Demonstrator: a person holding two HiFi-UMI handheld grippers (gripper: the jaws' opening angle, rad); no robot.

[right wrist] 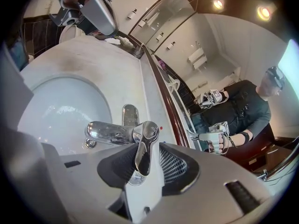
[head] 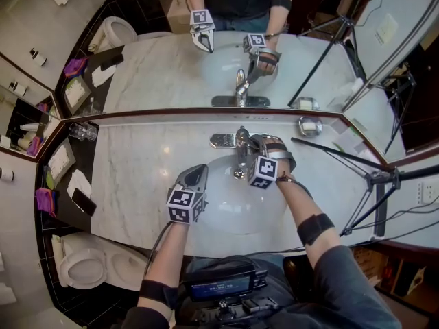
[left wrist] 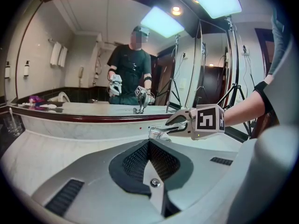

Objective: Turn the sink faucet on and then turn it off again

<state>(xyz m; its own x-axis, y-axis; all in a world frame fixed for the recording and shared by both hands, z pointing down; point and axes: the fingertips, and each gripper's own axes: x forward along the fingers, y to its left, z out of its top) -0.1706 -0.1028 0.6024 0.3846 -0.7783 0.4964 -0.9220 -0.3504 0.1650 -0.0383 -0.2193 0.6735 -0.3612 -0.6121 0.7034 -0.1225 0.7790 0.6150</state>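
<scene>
Presently: step one, turning on; no water seen from spout [right wrist: 105, 132]. Right claw [head: 251, 145] partway closed on faucet lever [right wrist: 142, 153], pads against both its sides; spout juts just left of jaws. Left claw [head: 197, 173] shut, empty, idle over basin [head: 226, 218] beside right claw. Next: likely lift lever gently, grip kept square. Marble counter [head: 130, 184] all round; mirror [head: 164, 67] beyond claws; toilet [head: 86, 266] well left of left claw
</scene>
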